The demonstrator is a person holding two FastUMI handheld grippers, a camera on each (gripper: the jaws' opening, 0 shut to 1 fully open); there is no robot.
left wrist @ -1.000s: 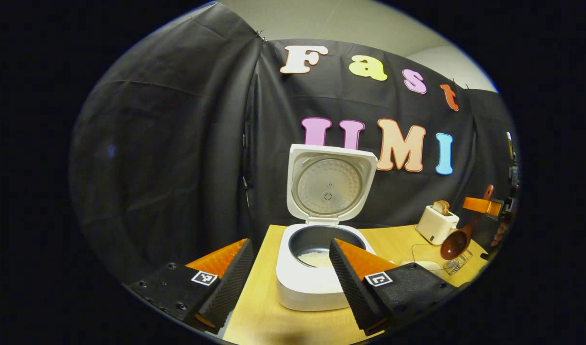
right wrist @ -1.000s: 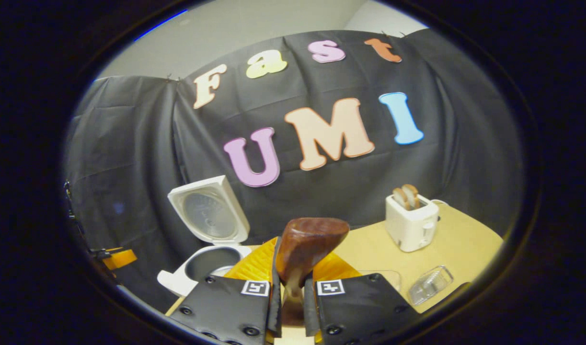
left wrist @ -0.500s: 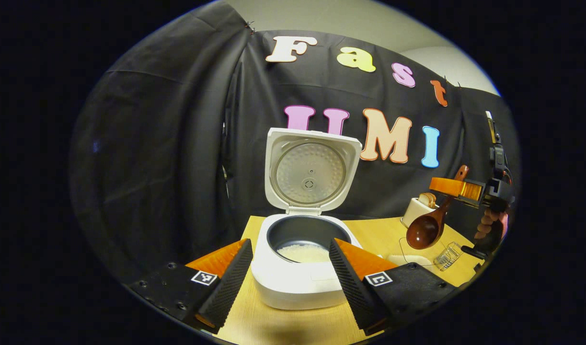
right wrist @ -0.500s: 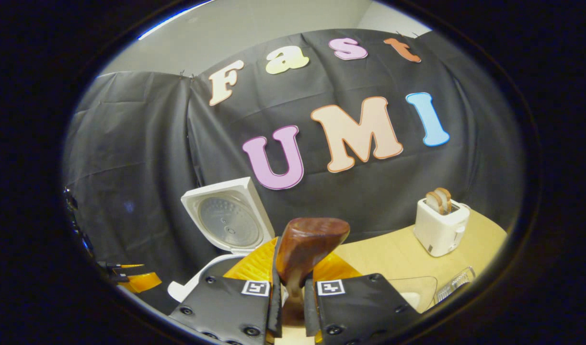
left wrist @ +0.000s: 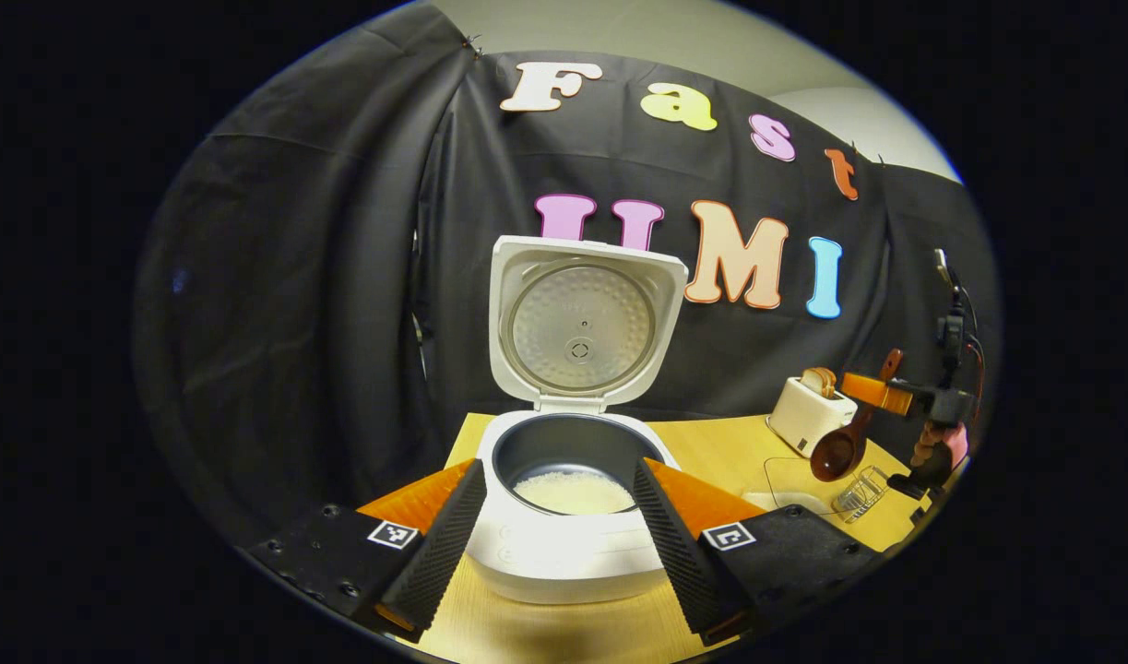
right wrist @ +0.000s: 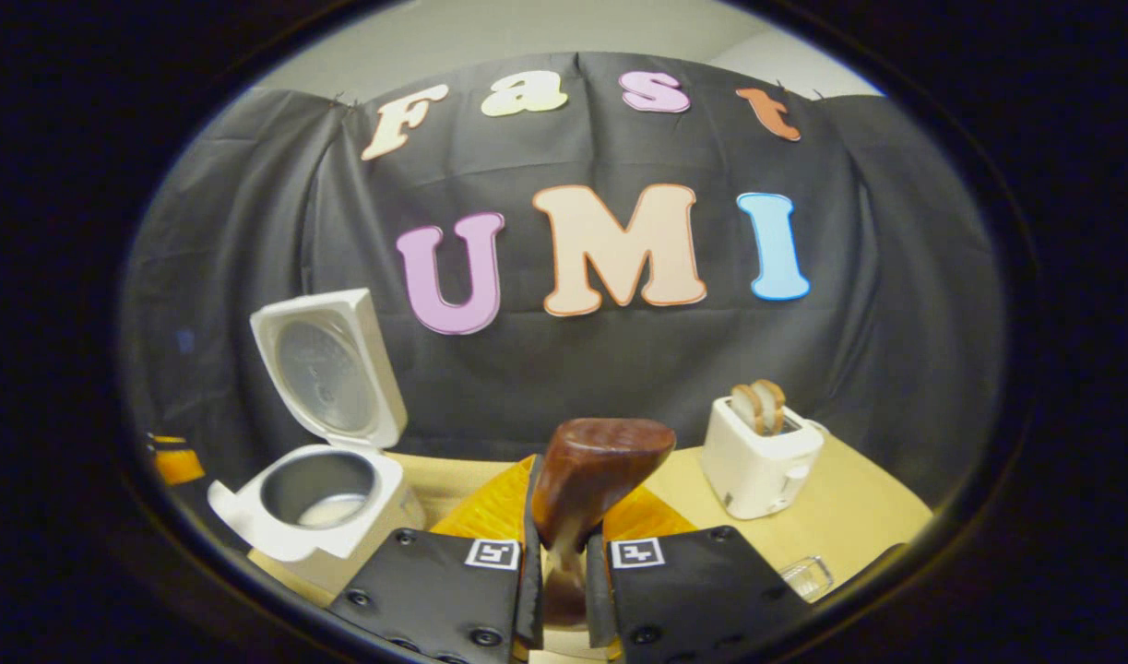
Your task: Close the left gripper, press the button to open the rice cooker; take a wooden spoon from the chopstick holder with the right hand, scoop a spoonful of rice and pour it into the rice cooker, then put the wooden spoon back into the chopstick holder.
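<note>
Rice cooker (left wrist: 564, 516) sits on the wooden surface (left wrist: 730, 443) with its lid (left wrist: 582, 318) swung fully upright and white rice lying in the dark inner pot (left wrist: 568, 456). The left gripper (left wrist: 554, 535) hangs just in front of it, jaws spread wide, one finger on each side of the cooker's front as seen from its own camera, touching nothing that I can make out.

The right gripper (right wrist: 564, 553) has its jaws pinched on the handle of the wooden spoon (right wrist: 593, 480); the left gripper view shows the spoon (left wrist: 840, 452) hanging bowl-down, well off to the cooker's right and above the surface. The bowl looks empty, though its hollow faces away in the right gripper view. With rice already in the pot, I judge the pour done and the return of the spoon to be the step in hand.

That calls for carrying the spoon to the chopstick holder, lining it up over the opening and lowering it before the jaws let go. I cannot make out the holder with any certainty. A clear container (left wrist: 863, 493) lies below the spoon, near a white toaster (right wrist: 757, 456) holding two slices of bread; the toaster stands close to the spoon's path and could be knocked.
</note>
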